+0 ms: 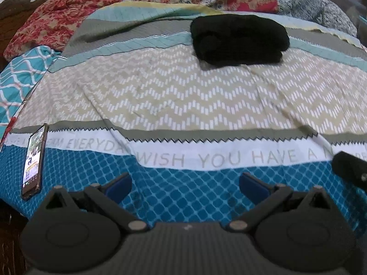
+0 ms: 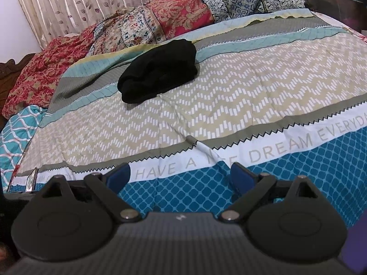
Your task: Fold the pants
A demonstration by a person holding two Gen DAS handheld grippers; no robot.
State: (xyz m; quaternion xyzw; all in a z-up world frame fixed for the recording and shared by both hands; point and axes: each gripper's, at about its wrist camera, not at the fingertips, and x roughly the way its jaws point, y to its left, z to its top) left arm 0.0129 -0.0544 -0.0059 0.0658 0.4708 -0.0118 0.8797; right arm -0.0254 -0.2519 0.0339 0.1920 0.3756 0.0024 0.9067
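Note:
The black pants [image 1: 238, 40] lie as a compact folded bundle on the far part of the patterned bedspread [image 1: 183, 100]. In the right wrist view the same pants [image 2: 158, 71] sit left of centre, well beyond the fingers. My left gripper [image 1: 185, 184] is open over the blue diamond band near the bed's front edge, nothing between its blue pads. My right gripper [image 2: 181, 176] is open too, hovering over the printed white strip and blue band. Both are far short of the pants. A dark part of the right gripper [image 1: 351, 167] shows at the left wrist view's right edge.
A phone [image 1: 34, 160] with a lit screen lies at the front left of the bed. Rumpled floral quilts [image 2: 160, 23] are piled along the far side, with a curtain [image 2: 91, 0] behind. A teal patterned cloth [image 1: 20, 78] hangs at the left edge.

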